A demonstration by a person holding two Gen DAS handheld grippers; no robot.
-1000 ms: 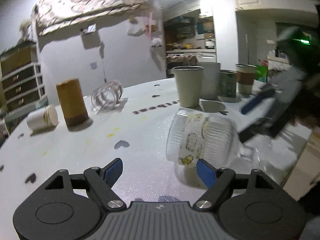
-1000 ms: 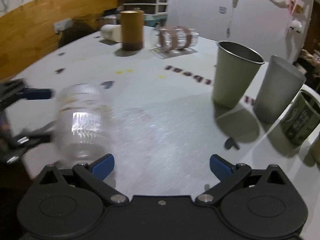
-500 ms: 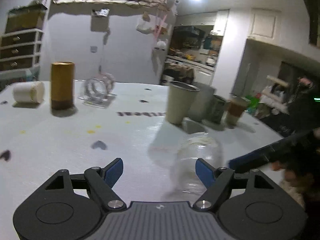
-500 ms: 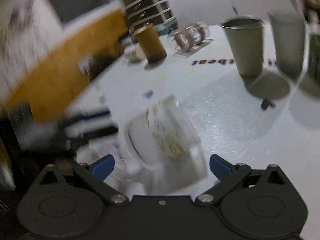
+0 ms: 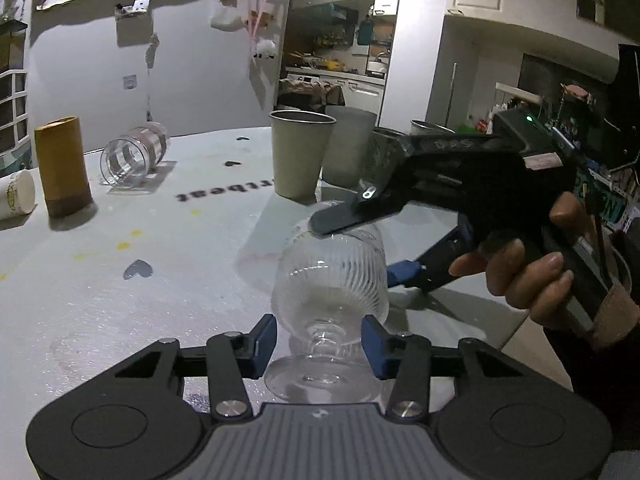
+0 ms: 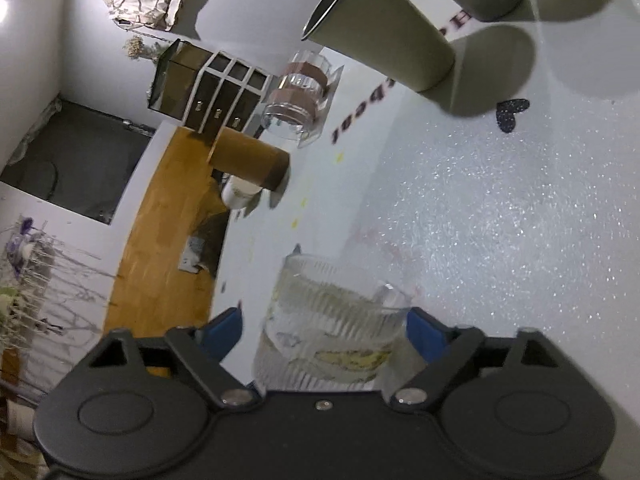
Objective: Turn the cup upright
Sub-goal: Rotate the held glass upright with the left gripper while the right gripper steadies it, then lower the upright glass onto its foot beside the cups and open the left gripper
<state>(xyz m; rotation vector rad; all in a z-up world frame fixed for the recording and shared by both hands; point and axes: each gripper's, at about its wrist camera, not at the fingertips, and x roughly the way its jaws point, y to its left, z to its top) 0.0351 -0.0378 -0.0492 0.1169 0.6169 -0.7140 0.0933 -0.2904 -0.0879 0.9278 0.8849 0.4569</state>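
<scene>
A clear ribbed glass cup with a short stem and foot stands upright near the table's near edge. My left gripper has its blue pads on either side of the stem, close to it, with small gaps showing. My right gripper, rolled on its side, has its fingers across the cup's rim and bowl. One pad touches the glass and a gap shows at the other. A hand holds the right gripper.
On the white glittery table stand a brown cylinder, a lying clear glass, a lying white paper cup, a beige tumbler, a grey tumbler and a patterned cup. The table edge is at the right.
The cup has gone from lying on its side to standing on its foot. The right gripper rolled sideways around it. The left gripper moved in around the stem.
</scene>
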